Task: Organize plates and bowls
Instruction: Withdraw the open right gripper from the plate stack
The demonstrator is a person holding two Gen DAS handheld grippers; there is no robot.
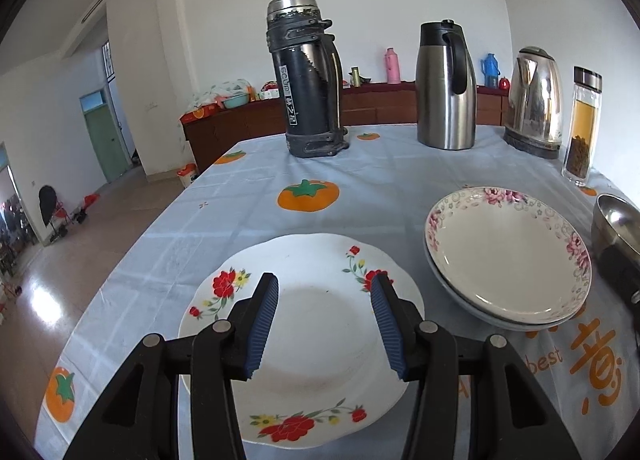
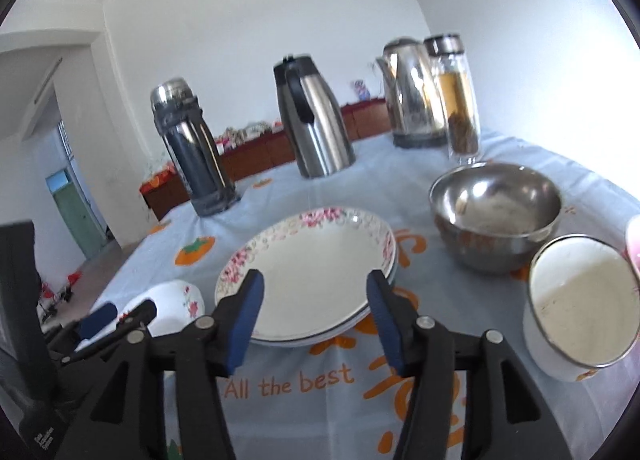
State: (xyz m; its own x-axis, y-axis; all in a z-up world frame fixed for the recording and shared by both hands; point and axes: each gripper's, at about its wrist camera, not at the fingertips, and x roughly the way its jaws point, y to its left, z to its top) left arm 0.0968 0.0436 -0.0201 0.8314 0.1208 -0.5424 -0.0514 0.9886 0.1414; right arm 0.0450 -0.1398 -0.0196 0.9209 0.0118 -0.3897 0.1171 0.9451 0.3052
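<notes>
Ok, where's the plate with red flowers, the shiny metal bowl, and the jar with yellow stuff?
Red-flower plate [image 1: 316, 324]: left wrist view, on its white middle.
Metal bowl [image 2: 496, 208]: right wrist view, on its inside wall.
Glass jar [image 1: 582, 128]: left wrist view, on its yellow-filled side.

The steel bowl [image 1: 616, 226] is cut off by the left wrist view's right edge. A pink-rimmed dish [image 2: 633, 246] barely enters the right wrist view, which is blurred.

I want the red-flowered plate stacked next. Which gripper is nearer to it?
Left. The left gripper hovers open directly over the red-flowered plate; the right gripper hangs open beside it, over the pink-rimmed plate stack.
</notes>
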